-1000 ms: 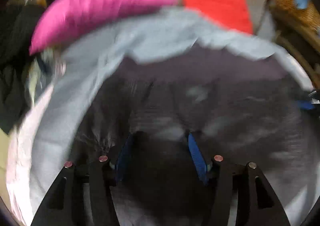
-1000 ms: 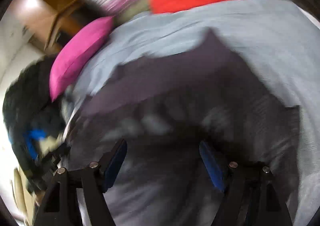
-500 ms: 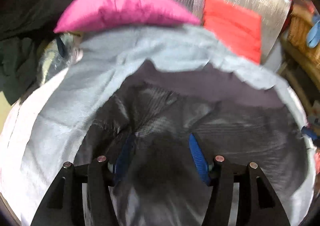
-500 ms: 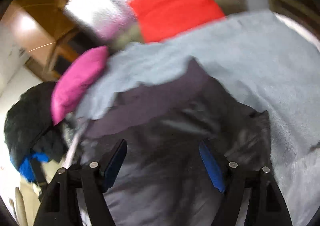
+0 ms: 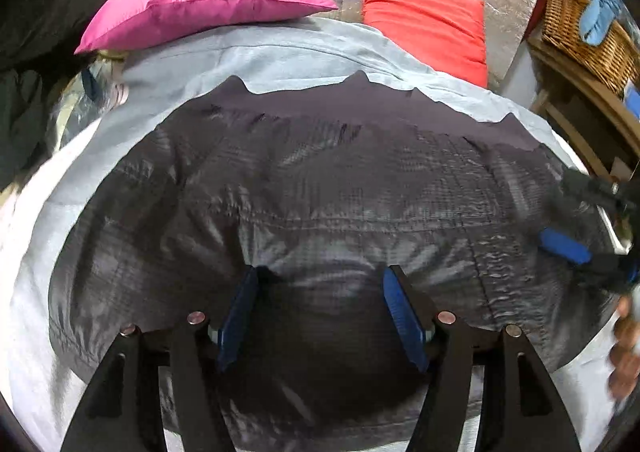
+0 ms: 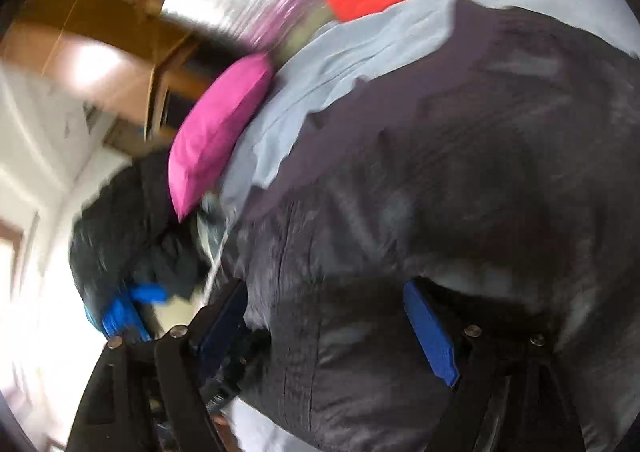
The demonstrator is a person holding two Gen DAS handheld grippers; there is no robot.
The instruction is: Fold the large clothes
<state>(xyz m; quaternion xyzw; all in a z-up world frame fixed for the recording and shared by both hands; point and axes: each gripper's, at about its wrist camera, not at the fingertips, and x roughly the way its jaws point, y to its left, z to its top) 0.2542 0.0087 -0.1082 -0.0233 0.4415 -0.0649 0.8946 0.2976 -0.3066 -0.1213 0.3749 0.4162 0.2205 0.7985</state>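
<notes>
From the left wrist, the left gripper (image 5: 320,306) hangs over the dark garment (image 5: 320,187), which lies spread flat on a pale blue sheet (image 5: 248,59); its jaws have just been widening and stand spread, fabric beneath them but nothing pinched. A pink pillow (image 5: 200,5) and a red cushion (image 5: 424,17) sit behind. From the right wrist, blurred, the right gripper (image 6: 324,328) has also been widening, jaws apart over the garment's edge (image 6: 440,171), not clamped on it.
</notes>
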